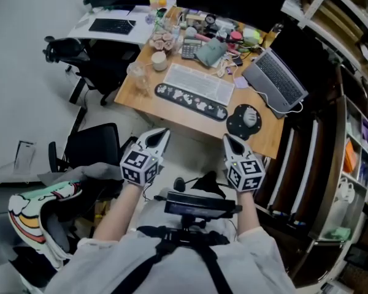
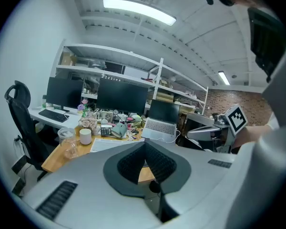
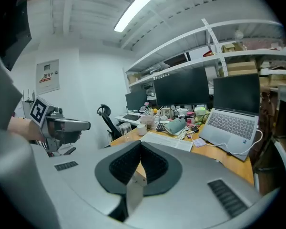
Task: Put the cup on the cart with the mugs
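- the left gripper [image 1: 161, 133] is held with its jaws pressed together and nothing between them; in the left gripper view its dark pads [image 2: 128, 165] are seen meeting at their tips.
- the right gripper [image 1: 230, 139] is likewise closed and empty, with its pads [image 3: 155, 163] drawn together in the right gripper view.
- both grippers are held low in front of the body, short of the near edge of the desk [image 1: 135, 97] and apart from everything on it.
- a white cup [image 1: 159, 60] is seen standing upright on the left part of the desk, just left of the white keyboard [image 1: 199, 83].
- a clear tumbler [image 1: 137, 73] stands just beside the white cup, on the side nearer the desk's left corner; which of the two is meant by the task cannot be settled, though the white cup is judged the likelier.
- from the grippers the cup lies ahead and to the left, so the left gripper is judged the nearer; the right one would have to be carried across the keyboard.
- the cup's long axis is vertical, so the jaws would first have to be spread and brought to its wall from the side.
- pale mug-like shapes [image 1: 343, 190] can be made out on shelving at the right edge of the head view, well apart from the cup; whether that is the cart cannot be told.
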The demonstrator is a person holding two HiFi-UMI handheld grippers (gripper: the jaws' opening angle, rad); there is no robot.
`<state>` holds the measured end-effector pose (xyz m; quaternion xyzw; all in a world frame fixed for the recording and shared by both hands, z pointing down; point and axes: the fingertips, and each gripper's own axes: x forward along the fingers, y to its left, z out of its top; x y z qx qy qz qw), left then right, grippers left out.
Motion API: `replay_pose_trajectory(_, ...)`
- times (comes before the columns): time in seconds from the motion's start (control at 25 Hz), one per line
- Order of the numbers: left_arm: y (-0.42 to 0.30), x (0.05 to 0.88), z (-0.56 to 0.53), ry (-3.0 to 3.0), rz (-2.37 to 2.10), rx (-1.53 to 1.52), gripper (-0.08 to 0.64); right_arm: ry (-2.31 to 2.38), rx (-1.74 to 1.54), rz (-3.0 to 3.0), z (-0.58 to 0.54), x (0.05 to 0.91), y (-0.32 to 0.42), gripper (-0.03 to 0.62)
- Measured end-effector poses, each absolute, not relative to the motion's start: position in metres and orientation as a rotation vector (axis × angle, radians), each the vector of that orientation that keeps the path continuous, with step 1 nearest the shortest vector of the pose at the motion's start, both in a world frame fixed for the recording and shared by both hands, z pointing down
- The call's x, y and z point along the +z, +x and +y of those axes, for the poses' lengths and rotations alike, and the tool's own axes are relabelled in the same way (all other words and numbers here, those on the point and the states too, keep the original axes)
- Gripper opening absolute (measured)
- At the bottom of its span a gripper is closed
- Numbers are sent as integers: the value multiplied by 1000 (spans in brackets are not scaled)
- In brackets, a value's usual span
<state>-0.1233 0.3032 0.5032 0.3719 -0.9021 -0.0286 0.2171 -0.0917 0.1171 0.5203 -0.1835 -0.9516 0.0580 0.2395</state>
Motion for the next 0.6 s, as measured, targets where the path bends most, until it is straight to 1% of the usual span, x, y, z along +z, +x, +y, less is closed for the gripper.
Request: replay_pose_trajectory(0.6, -236, 513, 249, 870, -2526, -50, 3, -795, 110, -2524, 108, 521, -214, 0)
